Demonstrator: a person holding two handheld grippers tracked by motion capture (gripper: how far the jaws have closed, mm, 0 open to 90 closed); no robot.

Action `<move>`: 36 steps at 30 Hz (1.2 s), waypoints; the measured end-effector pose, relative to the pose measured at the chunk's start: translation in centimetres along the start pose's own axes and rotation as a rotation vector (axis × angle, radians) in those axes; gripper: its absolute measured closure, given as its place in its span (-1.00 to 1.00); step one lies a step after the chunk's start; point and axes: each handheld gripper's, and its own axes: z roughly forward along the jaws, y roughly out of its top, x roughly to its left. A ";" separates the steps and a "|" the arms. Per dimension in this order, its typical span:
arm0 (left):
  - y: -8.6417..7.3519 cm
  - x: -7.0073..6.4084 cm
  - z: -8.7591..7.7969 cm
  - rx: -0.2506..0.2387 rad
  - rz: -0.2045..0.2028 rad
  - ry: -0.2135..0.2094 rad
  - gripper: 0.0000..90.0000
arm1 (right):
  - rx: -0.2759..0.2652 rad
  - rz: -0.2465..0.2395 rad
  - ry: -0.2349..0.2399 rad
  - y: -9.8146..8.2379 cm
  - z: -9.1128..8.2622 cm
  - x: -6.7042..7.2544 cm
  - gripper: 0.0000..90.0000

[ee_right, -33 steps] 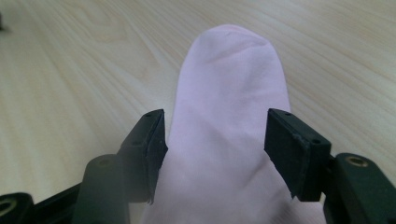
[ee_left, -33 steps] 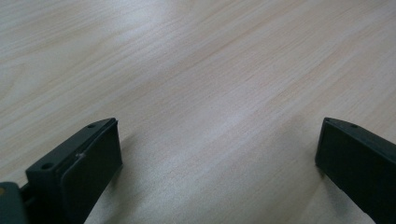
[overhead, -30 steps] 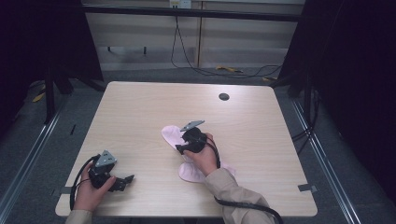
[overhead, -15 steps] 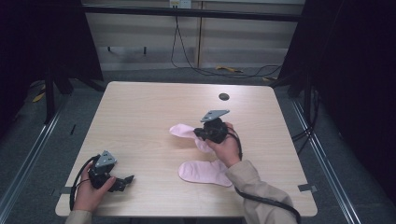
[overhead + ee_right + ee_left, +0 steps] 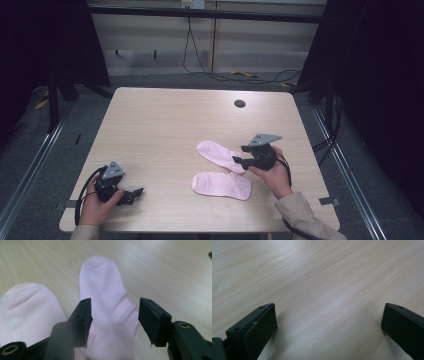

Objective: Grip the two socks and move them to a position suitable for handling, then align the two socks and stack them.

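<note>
your right gripper (image 5: pixel 239 154) has just been opening, jaws apart over upper sock (image 5: pixel 220 154), right of centre, nothing pinched; lower sock (image 5: pixel 221 184) apart below; pairing judged undone; left gripper (image 5: pixel 135 192) spread, idle.

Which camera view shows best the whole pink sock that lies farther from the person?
The high view: the farther sock lies there nearly whole, only its end under the right tongs. The right gripper view shows its toe half close. The left gripper view shows bare table.
</note>
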 end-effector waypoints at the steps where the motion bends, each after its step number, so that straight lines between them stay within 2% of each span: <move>1: 0.0 0.0 0.0 0.000 0.000 0.000 -1.00 | 0.005 0.001 -0.001 -0.7 -0.3 0.3 -0.09; 2: 0.0 0.0 0.0 0.000 0.000 0.001 -1.00 | 0.005 0.001 -0.001 -0.7 -0.3 0.3 -0.09; 4: 0.0 -0.1 -0.1 0.003 0.000 0.007 -1.00 | -0.004 0.018 0.002 -2.5 -1.3 1.4 -0.13; 5: 0.0 -0.1 -0.1 0.003 0.000 0.007 -1.00 | -0.004 0.018 0.002 -2.5 -1.3 1.4 -0.13; 6: 0.0 -0.1 0.0 0.001 -0.002 0.006 -1.00 | 0.003 0.016 -0.018 -3.8 -1.9 2.1 -0.13; 10: 0.0 -0.1 0.0 0.001 -0.002 0.006 -1.00 | -0.006 0.029 -0.037 -6.0 -2.7 2.9 -0.14; 13: 0.0 -0.1 0.0 0.001 -0.002 0.006 -1.00 | -0.020 0.069 -0.028 -7.3 -3.0 3.2 -0.18; 16: 0.0 -0.1 0.0 -0.003 -0.005 0.005 -1.00 | -0.019 0.062 -0.008 -7.4 -3.2 3.4 -0.22; 18: 0.0 -0.1 0.0 -0.004 -0.009 0.004 -1.00 | -0.023 0.052 -0.020 -7.3 -3.3 3.6 -0.22; 20: 0.0 -0.1 0.0 -0.004 -0.009 0.005 -1.00 | -0.023 0.052 -0.012 -7.3 -3.3 3.6 -0.21; 21: 0.0 -0.1 0.0 -0.003 -0.009 0.004 -1.00 | -0.022 0.061 -0.003 -7.3 -3.3 3.5 -0.18; 22: 0.0 -0.1 0.0 -0.002 -0.010 0.005 -1.00 | -0.008 0.055 0.005 -7.3 -3.2 3.7 -0.04; 23: 0.0 -0.1 0.0 -0.002 -0.010 0.005 -1.00 | -0.008 0.055 0.005 -7.3 -3.2 3.7 -0.04; 24: 0.1 -0.1 0.1 0.000 -0.006 0.010 -1.00 | 0.007 0.038 0.024 -7.3 -3.1 3.9 0.10; 25: 0.1 -0.1 0.1 0.000 -0.006 0.010 -1.00 | 0.007 0.038 0.024 -7.3 -3.1 3.9 0.10; 26: 0.1 -0.2 0.1 0.001 -0.011 0.014 -1.00 | 0.027 0.026 0.027 -7.2 -3.1 4.4 0.19; 27: 0.1 -0.2 0.1 0.001 -0.011 0.014 -1.00 | 0.027 0.026 0.027 -7.2 -3.1 4.4 0.19; 28: 0.1 -0.3 0.0 0.000 -0.019 0.017 -1.00 | 0.032 0.036 0.050 -7.1 -3.1 4.8 0.25; 32: 0.1 -0.5 0.1 -0.004 -0.018 0.011 -1.00 | 0.038 0.040 0.066 -7.0 -3.0 5.5 0.26; 34: 0.4 -0.7 0.1 -0.013 -0.042 -0.005 -0.92 | 0.037 0.035 0.079 -6.9 -2.8 6.1 0.24; 36: 1.0 -1.1 0.2 -0.008 -0.040 -0.030 -0.75 | 0.036 0.004 0.064 -6.6 -2.6 6.9 0.19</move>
